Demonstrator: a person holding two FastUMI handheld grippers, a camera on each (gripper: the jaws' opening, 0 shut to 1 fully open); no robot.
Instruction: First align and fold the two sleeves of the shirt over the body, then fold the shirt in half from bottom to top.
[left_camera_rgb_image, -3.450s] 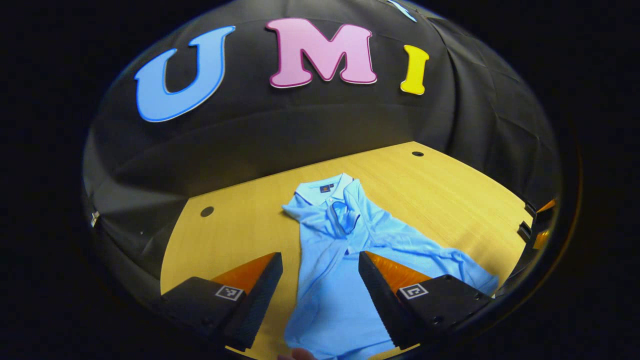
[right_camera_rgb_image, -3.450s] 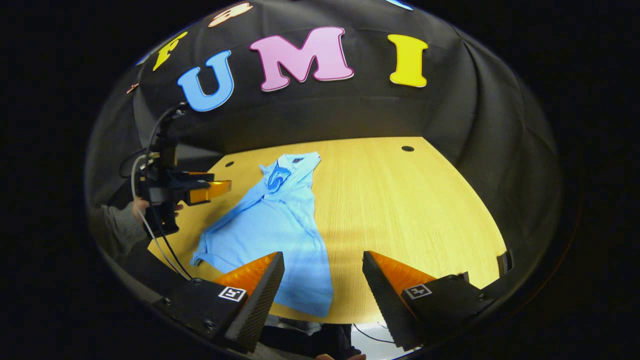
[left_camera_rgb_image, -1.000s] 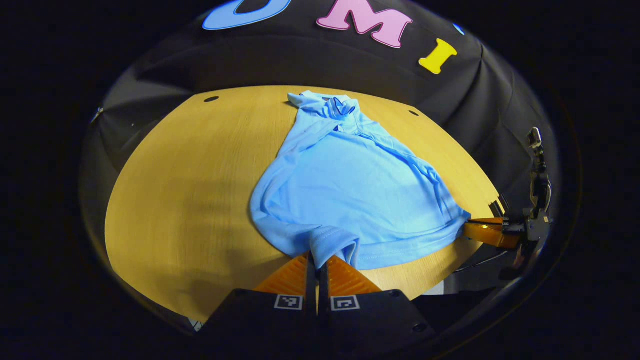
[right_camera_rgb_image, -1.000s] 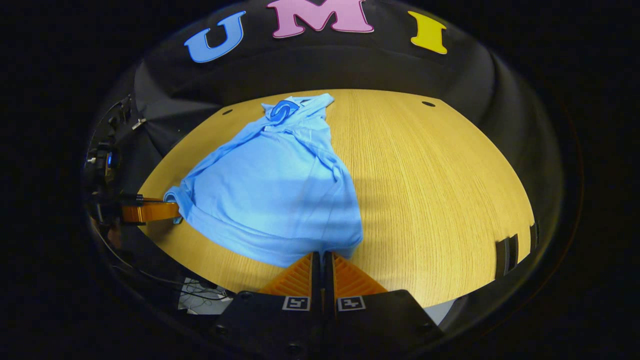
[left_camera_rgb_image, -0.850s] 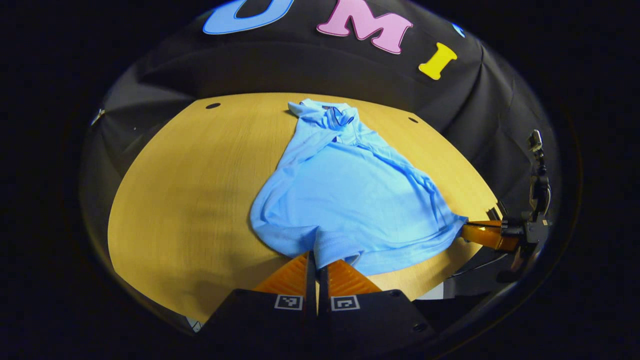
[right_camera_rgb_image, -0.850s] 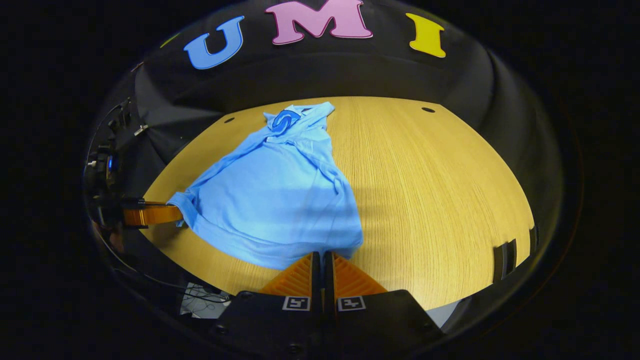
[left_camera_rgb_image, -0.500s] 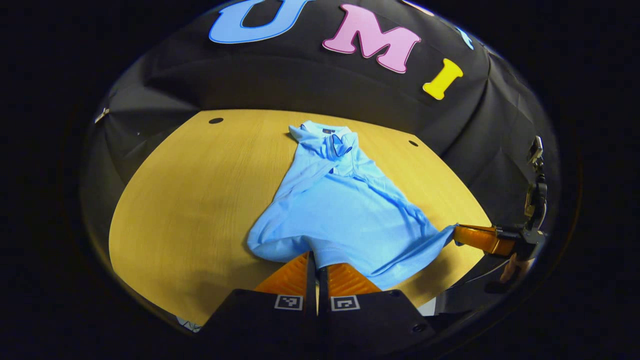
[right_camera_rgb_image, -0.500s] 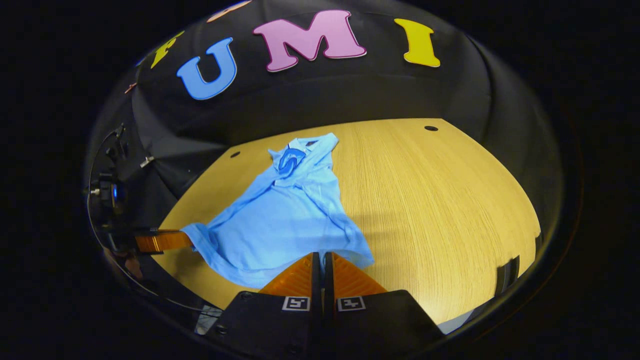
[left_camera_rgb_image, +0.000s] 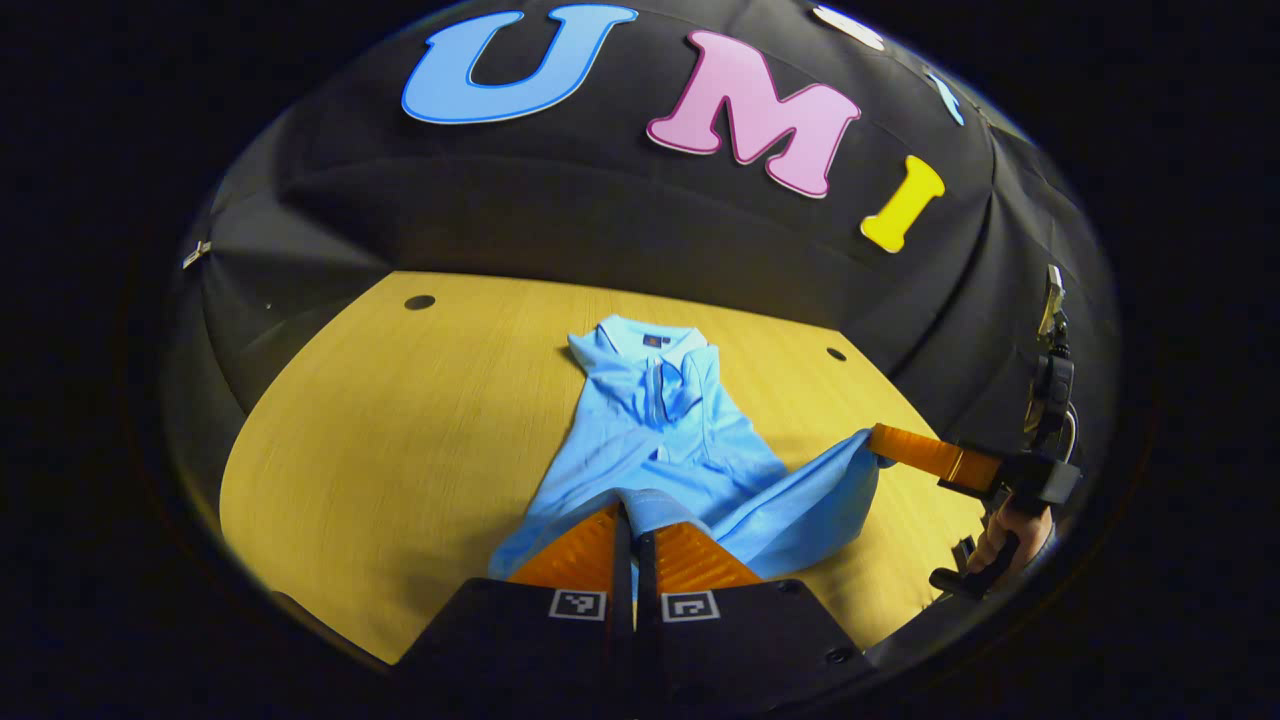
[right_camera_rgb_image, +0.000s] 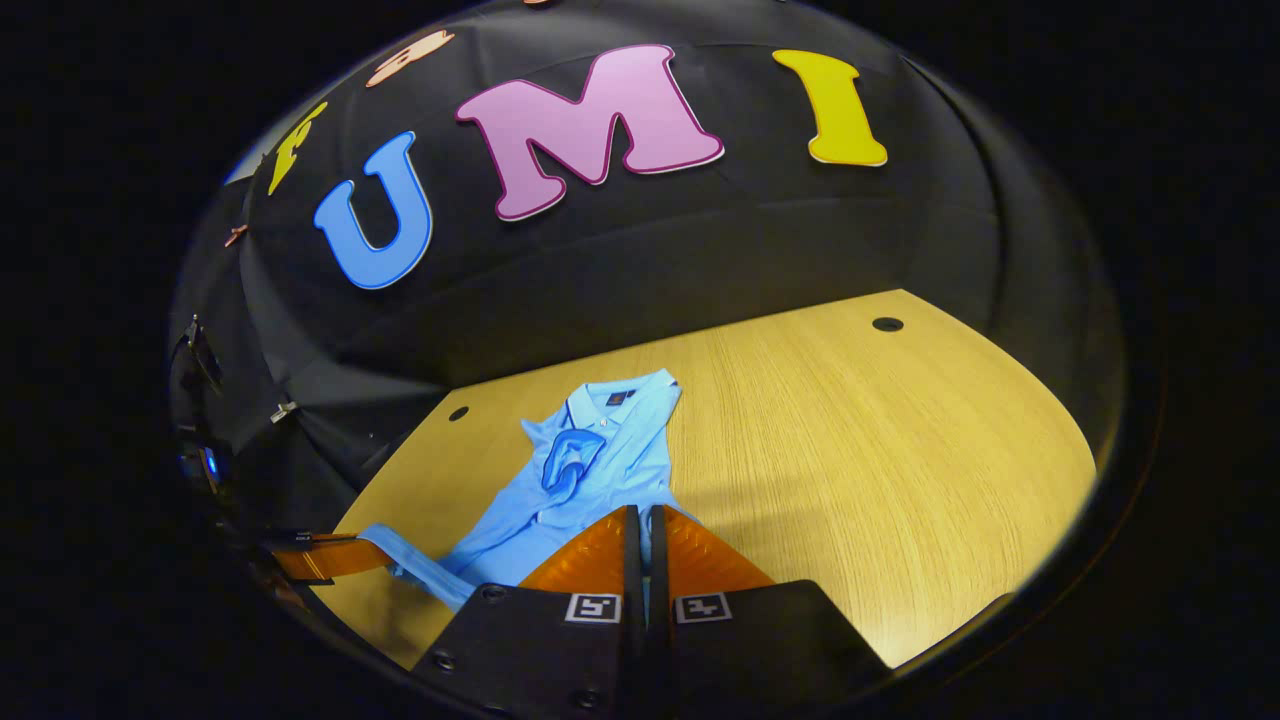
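Light-blue shirt (left_camera_rgb_image: 680, 430) on wooden table (left_camera_rgb_image: 400, 420), hem raised off surface, collar flat toward 12 o'clock in left gripper view. Left gripper (left_camera_rgb_image: 634, 520) fingers closed tight, pinching one hem corner. Right gripper (right_camera_rgb_image: 642, 520) likewise clamped on opposite hem corner; seen at 3 o'clock in left gripper view, held by hand (left_camera_rgb_image: 1000, 545).

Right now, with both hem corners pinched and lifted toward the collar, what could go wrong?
1. The left gripper and right gripper each pinch just a small bit of the light blue polo shirt; the fabric may slip out.
2. The hem sags between them, so the fold could land creased.
3. Dragging could shift the collar on the wooden table.
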